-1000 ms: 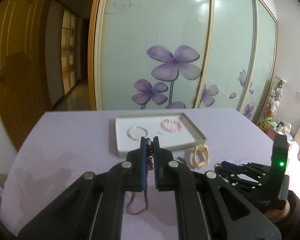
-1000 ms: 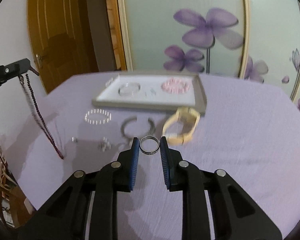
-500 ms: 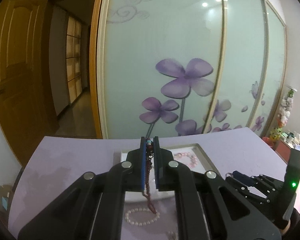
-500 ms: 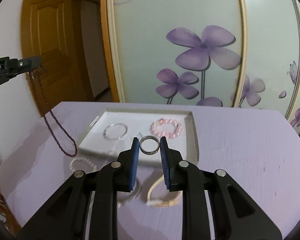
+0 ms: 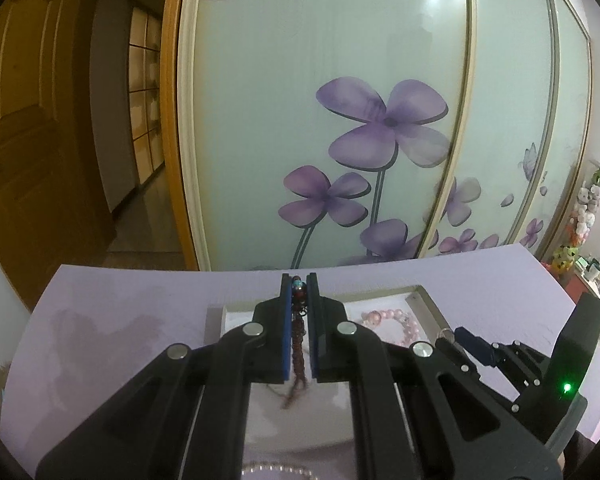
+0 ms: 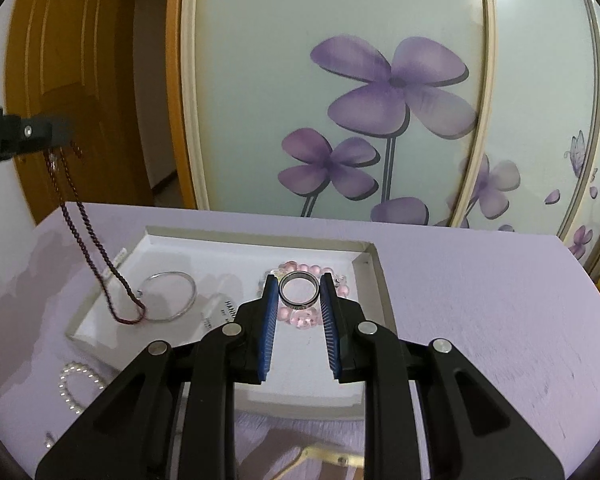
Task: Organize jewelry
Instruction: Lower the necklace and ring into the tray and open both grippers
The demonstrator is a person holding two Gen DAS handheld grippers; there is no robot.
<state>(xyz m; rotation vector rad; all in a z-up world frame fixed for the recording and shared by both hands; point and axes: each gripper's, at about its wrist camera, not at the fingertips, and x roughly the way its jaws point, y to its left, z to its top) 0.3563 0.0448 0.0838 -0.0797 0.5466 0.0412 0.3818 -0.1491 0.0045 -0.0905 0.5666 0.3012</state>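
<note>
**Two grippers, two pieces over the tray**

One pearl bracelet (image 6: 77, 386) lies nearest. Right gripper (image 6: 300, 294) clamps one dark ring (image 6: 299, 289); left gripper (image 5: 299, 285) pinches one maroon necklace (image 6: 100, 256). Below, one white tray (image 6: 374, 276) holds one silver bangle (image 6: 168, 296) and one pink bead bracelet (image 6: 306, 312).

- A lilac-covered table (image 6: 480, 300) bears a shallow white tray (image 6: 370, 258) near its far edge.
- A white pearl bracelet (image 6: 74, 386) lies just beside the tray's near left corner.
- A gold-coloured piece (image 6: 328, 456) lies by the tray's near edge.
</note>
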